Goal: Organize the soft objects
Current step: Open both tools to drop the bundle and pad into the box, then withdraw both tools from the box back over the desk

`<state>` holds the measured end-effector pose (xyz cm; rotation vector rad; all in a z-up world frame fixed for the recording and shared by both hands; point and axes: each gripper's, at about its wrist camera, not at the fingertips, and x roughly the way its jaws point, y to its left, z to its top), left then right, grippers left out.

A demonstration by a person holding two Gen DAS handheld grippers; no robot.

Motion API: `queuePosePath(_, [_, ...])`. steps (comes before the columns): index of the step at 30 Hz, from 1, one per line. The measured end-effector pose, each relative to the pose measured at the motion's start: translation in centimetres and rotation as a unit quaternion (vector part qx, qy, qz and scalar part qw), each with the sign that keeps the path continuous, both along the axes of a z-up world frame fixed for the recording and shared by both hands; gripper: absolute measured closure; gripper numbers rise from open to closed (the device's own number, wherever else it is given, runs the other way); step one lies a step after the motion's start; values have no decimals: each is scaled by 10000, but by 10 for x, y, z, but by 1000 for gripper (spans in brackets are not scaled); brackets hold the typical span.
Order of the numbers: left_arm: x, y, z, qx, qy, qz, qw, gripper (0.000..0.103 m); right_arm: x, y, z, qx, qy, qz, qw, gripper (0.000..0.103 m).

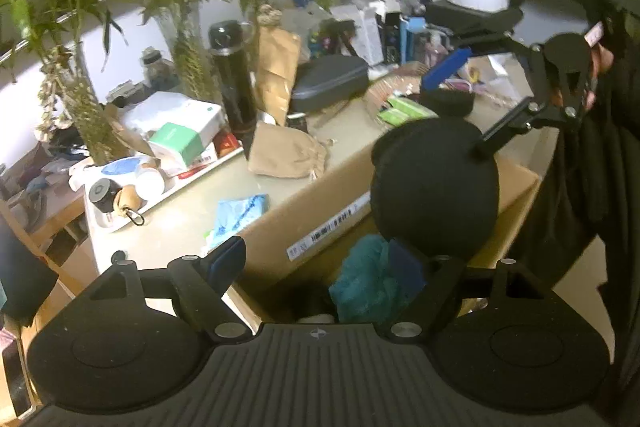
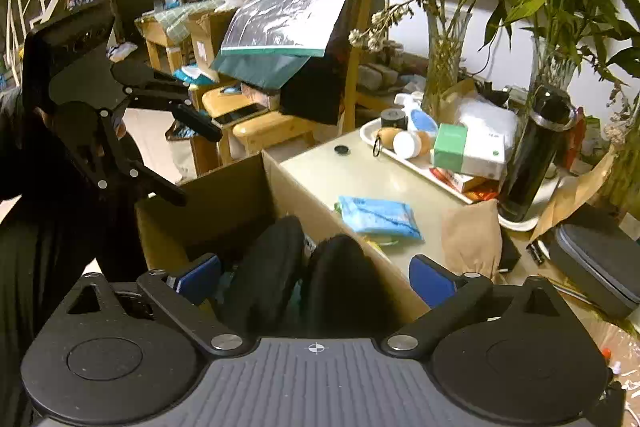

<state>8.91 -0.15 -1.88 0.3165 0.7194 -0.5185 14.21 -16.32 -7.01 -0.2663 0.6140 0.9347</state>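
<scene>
Left tool: jaws spread, blue pads bare, nothing clamped; poised over the open cardboard box.

Right tool: jaws spread wide, nothing pressed between the pads; the black soft item lies below and between them, unclamped.

Black soft item: rounded, matte, felt-like or foam-like; domed in the left wrist view, two upright padded lobes in the right wrist view. Sits at the box mouth, partly above the rim, apparently resting on the contents. Exact kind cannot be told.

Teal fabric: crumpled, fuzzy, inside the box beside the black item.

Cardboard box: brown, corrugated, barcode label on one wall; stands against the edge of the worktop.

Worktop: pale, smooth. Carries a blue plastic packet, thin and crinkly; a tan cloth pouch, limp, with a drawstring; a white tray of small jars and cartons; a tall black cylindrical flask, glossy; a grey zip case, semi-rigid.

Risks, as judged:
- The black item rides high and unheld; springy padding could make it roll over the rim and drop.
- Pressing it down could bury the teal fabric or bulge the box wall.
- A sweep toward the pouch or packet passes near the flask and vase stems; a knock would topple them.
</scene>
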Motion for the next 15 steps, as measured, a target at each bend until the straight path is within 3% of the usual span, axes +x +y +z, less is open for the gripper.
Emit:
queuePosePath(9, [7, 8, 8, -289, -454, 757, 9957, 25, 3, -5, 7, 224, -253, -352, 9988, 0])
queuePosePath(15, [12, 16, 12, -437, -777, 1317, 9873, 25, 8, -8, 9, 281, -485, -757, 9956, 0])
